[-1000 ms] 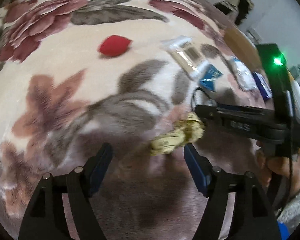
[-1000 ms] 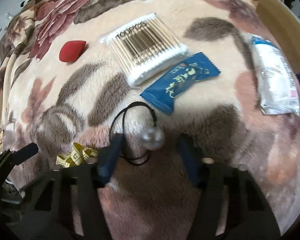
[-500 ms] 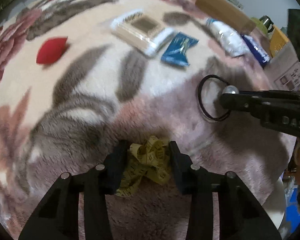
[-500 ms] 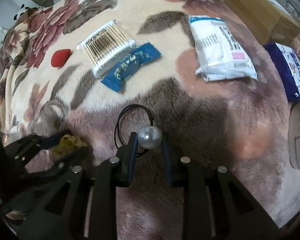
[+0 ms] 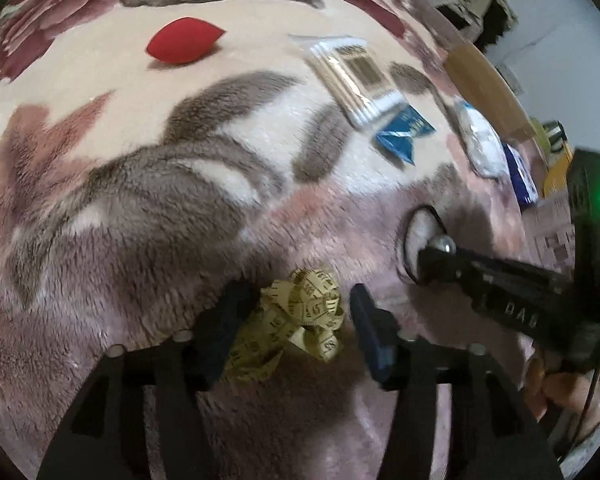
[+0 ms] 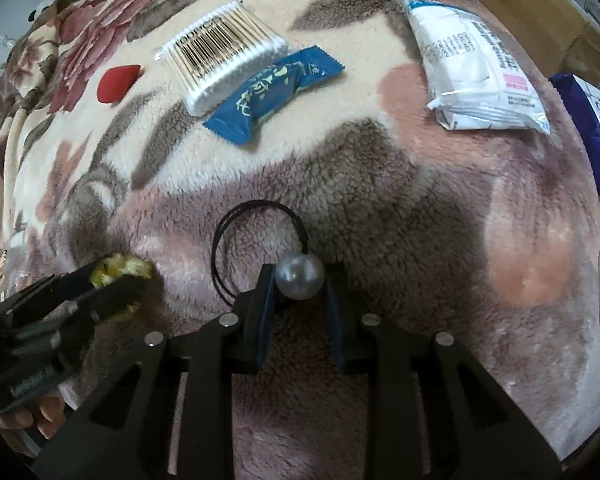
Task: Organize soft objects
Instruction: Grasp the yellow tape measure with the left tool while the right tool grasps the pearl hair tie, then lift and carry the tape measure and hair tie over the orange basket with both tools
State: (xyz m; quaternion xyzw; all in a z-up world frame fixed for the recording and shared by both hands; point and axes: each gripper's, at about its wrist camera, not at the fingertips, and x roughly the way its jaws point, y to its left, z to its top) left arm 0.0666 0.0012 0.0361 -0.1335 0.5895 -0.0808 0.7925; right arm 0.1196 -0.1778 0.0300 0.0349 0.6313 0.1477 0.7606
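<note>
A crumpled yellow tape measure (image 5: 300,312) lies on the floral blanket between the fingers of my left gripper (image 5: 296,312); the jaws are apart, with a gap on the right side. It also shows in the right wrist view (image 6: 120,268). My right gripper (image 6: 298,292) is shut on the pearl (image 6: 299,277) of a black hair tie (image 6: 256,220), whose loop rests on the blanket. The right gripper shows in the left wrist view (image 5: 428,260) to the right of the tape.
On the blanket lie a red makeup sponge (image 5: 184,40), a cotton swab pack (image 6: 224,56), a blue sachet (image 6: 276,88), a white tissue pack (image 6: 476,68) and a dark blue pack (image 6: 592,124). A cardboard box (image 6: 540,12) stands at the far right.
My left gripper closed round the tape measure and has now opened wider again. My right gripper closed on the hair tie's pearl and holds it.
</note>
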